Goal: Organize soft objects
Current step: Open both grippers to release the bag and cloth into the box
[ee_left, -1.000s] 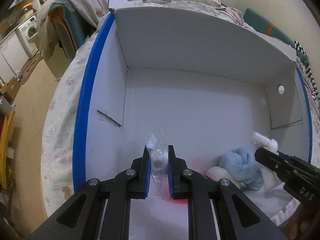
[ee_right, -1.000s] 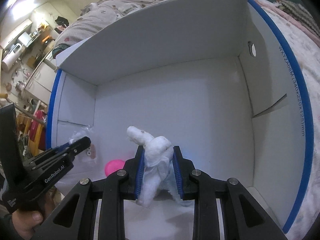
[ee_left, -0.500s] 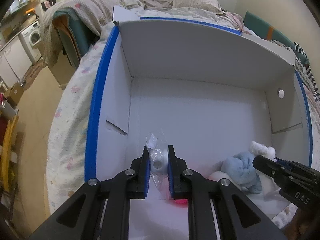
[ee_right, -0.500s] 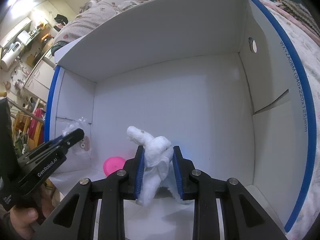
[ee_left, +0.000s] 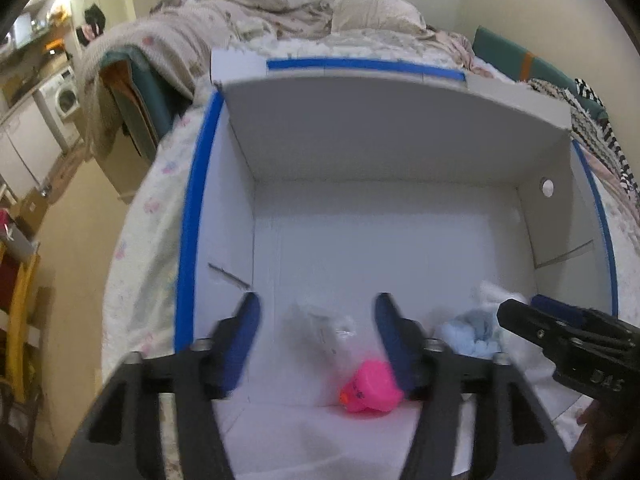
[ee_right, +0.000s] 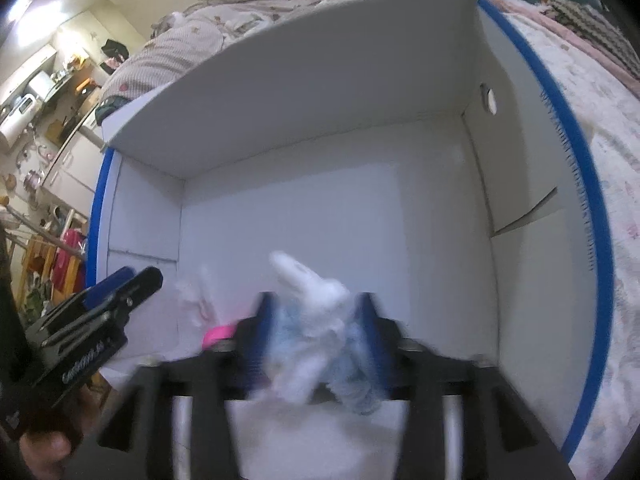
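A white cardboard box with blue-taped rims (ee_left: 188, 216) (ee_right: 576, 168) lies on a bed. My left gripper (ee_left: 316, 316) is open over the box's near end; a clear plastic bag (ee_left: 320, 332) drops between its fingers, blurred. A pink soft toy (ee_left: 372, 390) lies on the box floor by the right finger. My right gripper (ee_right: 316, 320) is open, and a white plush (ee_right: 316, 308) sits loose between its fingers over a light blue soft thing (ee_right: 352, 376) (ee_left: 468, 334). The right gripper also shows in the left wrist view (ee_left: 560, 332).
The box's back wall (ee_left: 392, 136) stands tall. The bed has a floral sheet (ee_left: 136, 240), with rumpled blankets and a pillow (ee_left: 372, 12) beyond it. A washing machine (ee_left: 64, 96) and shelves stand at the far left.
Both grippers have opened and pulled back. The left let go of the plastic bag; the right let go of the white plush. The pink toy has come into fuller view.
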A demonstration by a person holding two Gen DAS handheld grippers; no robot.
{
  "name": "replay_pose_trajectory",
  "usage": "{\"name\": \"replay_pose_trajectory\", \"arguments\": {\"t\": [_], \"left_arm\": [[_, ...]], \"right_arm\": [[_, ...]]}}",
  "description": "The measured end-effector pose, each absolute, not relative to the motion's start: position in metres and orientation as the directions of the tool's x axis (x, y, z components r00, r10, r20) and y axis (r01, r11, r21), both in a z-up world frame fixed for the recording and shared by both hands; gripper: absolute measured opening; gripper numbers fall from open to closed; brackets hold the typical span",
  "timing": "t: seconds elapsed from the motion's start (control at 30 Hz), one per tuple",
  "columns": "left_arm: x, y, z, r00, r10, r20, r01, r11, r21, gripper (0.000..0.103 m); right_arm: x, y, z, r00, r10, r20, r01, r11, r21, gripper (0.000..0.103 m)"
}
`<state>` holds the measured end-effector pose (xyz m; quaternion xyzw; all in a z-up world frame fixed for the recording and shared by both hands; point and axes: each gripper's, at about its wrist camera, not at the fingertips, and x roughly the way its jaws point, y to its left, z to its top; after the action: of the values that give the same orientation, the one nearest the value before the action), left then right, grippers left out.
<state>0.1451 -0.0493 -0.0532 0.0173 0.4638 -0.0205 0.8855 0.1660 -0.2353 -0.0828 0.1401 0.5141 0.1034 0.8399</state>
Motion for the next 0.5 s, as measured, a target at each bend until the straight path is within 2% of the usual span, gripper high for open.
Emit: {"name": "replay_pose_trajectory", "arguments": {"t": [0.13, 0.27, 0.37, 0.5], "left_arm": [[0.142, -0.051, -0.042, 0.605, -0.015, -0.796, 0.056, 0.998, 0.024, 0.059], [0.140, -0.051, -0.037, 0.613, -0.054, -0.788, 0.075, 0.997, -0.010, 0.059], [0.140, -0.051, -0.036, 0.612, -0.037, -0.790, 0.068, 0.998, 0.006, 0.059], [0.139, -0.050, -0.037, 0.594, 0.018, -0.804, 0.023, 0.999, 0.039, 0.059]], "right_arm": [[0.165, -0.242, -0.075, 0.492, 0.317, -0.811, -0.019, 0.935, 0.354, 0.079], [0.163, -0.247, -0.070, 0.523, 0.320, -0.790, -0.008, 0.929, 0.371, 0.089], [0.160, -0.247, -0.063, 0.548, 0.327, -0.770, -0.016, 0.924, 0.381, 0.103], [0.155, -0.245, -0.055, 0.566, 0.352, -0.745, -0.032, 0.913, 0.407, 0.103]]}}
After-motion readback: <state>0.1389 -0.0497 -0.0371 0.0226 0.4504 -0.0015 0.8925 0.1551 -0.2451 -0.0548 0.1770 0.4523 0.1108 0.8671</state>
